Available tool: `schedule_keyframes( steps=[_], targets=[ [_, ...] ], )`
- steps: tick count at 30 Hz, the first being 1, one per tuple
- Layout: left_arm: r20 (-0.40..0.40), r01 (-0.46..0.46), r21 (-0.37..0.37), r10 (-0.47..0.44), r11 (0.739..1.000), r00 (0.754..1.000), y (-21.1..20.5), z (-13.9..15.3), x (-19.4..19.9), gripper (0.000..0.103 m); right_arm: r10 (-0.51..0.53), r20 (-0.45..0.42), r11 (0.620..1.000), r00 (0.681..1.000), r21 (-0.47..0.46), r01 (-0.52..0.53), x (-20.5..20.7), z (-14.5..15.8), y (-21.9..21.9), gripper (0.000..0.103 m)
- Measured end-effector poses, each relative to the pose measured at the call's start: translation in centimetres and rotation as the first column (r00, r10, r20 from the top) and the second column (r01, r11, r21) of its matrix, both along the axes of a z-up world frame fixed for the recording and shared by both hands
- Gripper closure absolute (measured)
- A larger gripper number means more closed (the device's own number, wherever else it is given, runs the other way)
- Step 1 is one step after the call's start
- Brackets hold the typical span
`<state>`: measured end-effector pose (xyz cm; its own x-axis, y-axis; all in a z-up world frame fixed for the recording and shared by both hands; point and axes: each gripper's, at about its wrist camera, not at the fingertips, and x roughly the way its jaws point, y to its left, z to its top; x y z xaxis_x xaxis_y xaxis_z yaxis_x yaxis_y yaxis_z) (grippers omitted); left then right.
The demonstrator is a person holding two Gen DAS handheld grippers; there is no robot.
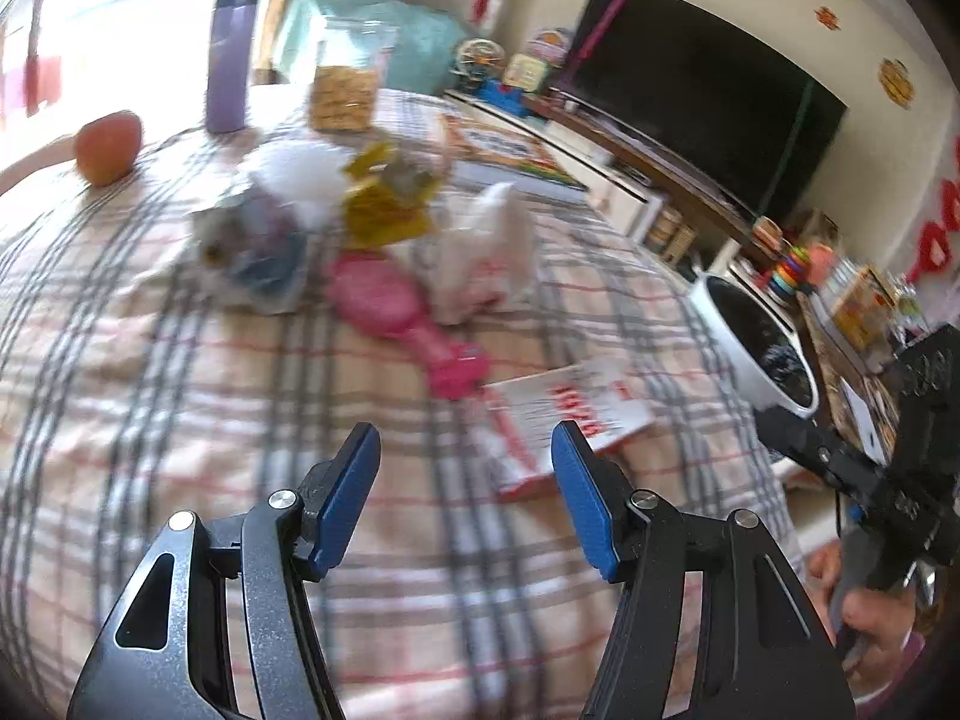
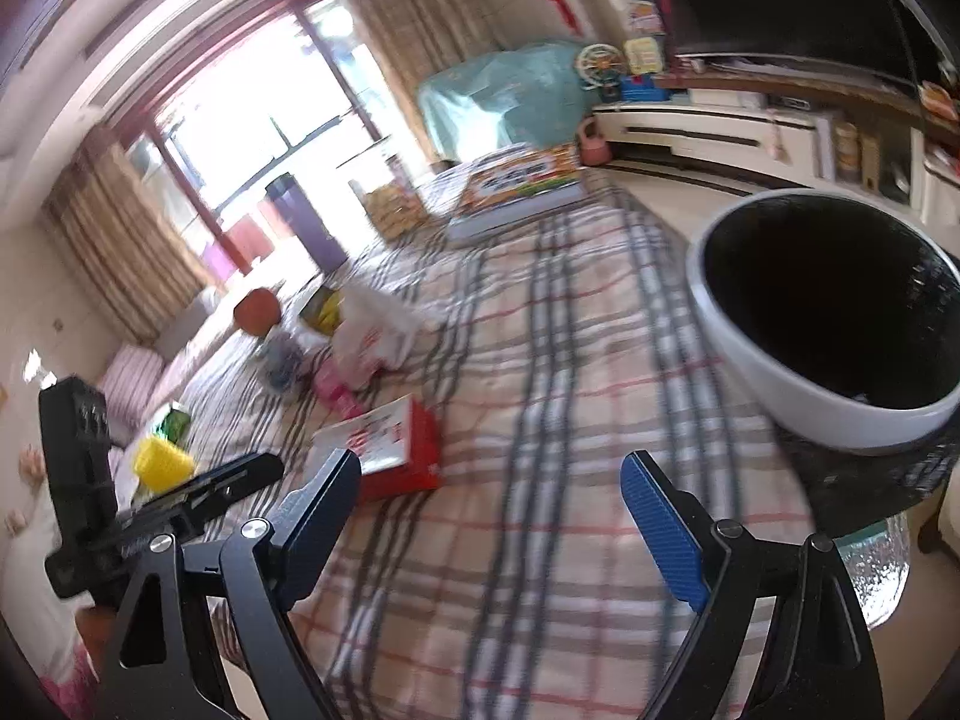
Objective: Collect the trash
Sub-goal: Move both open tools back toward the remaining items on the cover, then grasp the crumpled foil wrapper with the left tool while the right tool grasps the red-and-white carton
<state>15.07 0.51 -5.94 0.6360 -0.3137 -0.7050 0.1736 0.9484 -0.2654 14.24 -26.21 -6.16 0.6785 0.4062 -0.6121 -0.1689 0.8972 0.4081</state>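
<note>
On the plaid tablecloth (image 1: 180, 420) lies a blurred heap of trash: crumpled white tissue (image 1: 480, 252), a yellow wrapper (image 1: 384, 204), a bluish crumpled wrapper (image 1: 258, 252), a pink plastic piece (image 1: 396, 312) and a red-and-white flat box (image 1: 564, 426). My left gripper (image 1: 465, 492) is open and empty, above the cloth just short of the box. My right gripper (image 2: 492, 516) is open and empty, with the box (image 2: 390, 450) at its left and the white trash bin with a black liner (image 2: 840, 324) at its right. The bin also shows in the left wrist view (image 1: 750, 336).
A purple bottle (image 1: 231, 60), an apple (image 1: 108, 147), a clear jar of snacks (image 1: 348, 84) and a colourful book (image 1: 516, 156) stand at the table's far side. A TV (image 1: 708, 90) on a cabinet runs along the right wall. A yellow cup (image 2: 162, 465) sits at the left.
</note>
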Motion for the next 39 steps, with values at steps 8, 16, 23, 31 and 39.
schedule_keyframes(
  steps=[8, 16, 23, 31, 39],
  targets=[
    [-0.016, -0.077, 0.004, 0.077, 0.997, 0.997, 4.3, -1.0, -0.3, 0.043, 0.13, 0.004, 0.988, 0.991, -0.082, -0.129, -0.2, -0.5, 6.0, 0.01],
    [-0.026, -0.111, 0.008, 0.112, 0.994, 0.993, 6.3, -1.6, 0.5, 0.038, 0.171, -0.024, 0.968, 0.985, -0.181, -0.173, 0.7, -1.7, 10.0, 0.004],
    [-0.019, -0.114, 0.037, 0.115, 0.993, 0.993, 6.9, -1.5, 3.0, 0.029, 0.153, -0.049, 0.965, 0.987, -0.206, -0.159, 2.2, -2.4, 11.4, 0.004],
    [0.002, -0.159, 0.059, 0.159, 0.985, 0.987, 8.3, -1.6, 8.4, 0.026, 0.149, -0.066, 0.971, 0.987, -0.178, -0.159, 3.7, -3.1, 11.4, 0.005],
    [-0.011, -0.135, 0.084, 0.136, 0.987, 0.991, 7.9, -2.9, 10.9, 0.079, 0.168, -0.048, 0.974, 0.985, -0.143, -0.173, 3.9, -3.1, 10.8, 0.012]
  ],
)
